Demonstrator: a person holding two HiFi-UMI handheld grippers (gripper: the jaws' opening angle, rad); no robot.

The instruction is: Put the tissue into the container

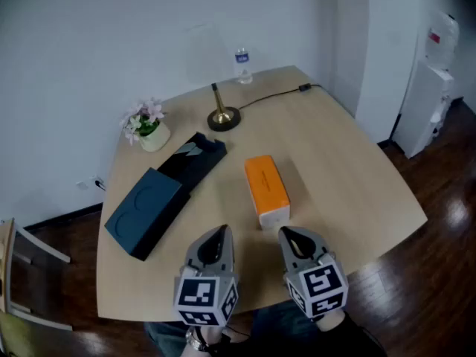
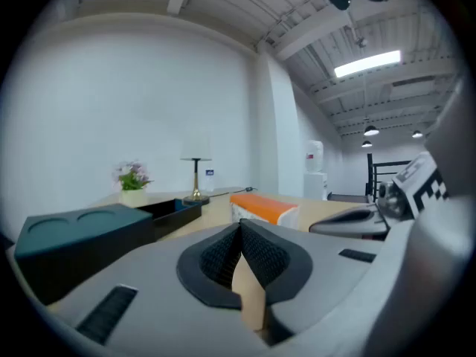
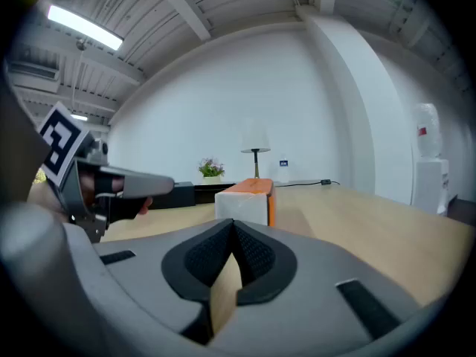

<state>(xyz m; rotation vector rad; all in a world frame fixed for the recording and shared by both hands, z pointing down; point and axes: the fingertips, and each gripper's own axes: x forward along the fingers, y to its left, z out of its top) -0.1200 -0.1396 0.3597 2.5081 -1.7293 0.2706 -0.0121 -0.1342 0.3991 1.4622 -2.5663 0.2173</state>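
Observation:
An orange and white tissue pack (image 1: 266, 190) lies on the round wooden table (image 1: 349, 177), just beyond both grippers. It shows as an orange-topped block (image 2: 262, 205) in the left gripper view and end-on (image 3: 245, 200) in the right gripper view. The black container (image 1: 195, 158) sits open to its left, with its dark teal lid (image 1: 145, 210) lying beside it. My left gripper (image 1: 216, 238) is shut and empty near the table's front edge. My right gripper (image 1: 291, 238) is beside it, shut and empty, its tips close to the pack's near end.
A small pot of pink flowers (image 1: 146, 127) stands at the table's back left. A brass lamp base (image 1: 222, 116) with a black cable and a water bottle (image 1: 242, 65) stand at the back. A white appliance (image 1: 430, 88) stands on the floor at the right.

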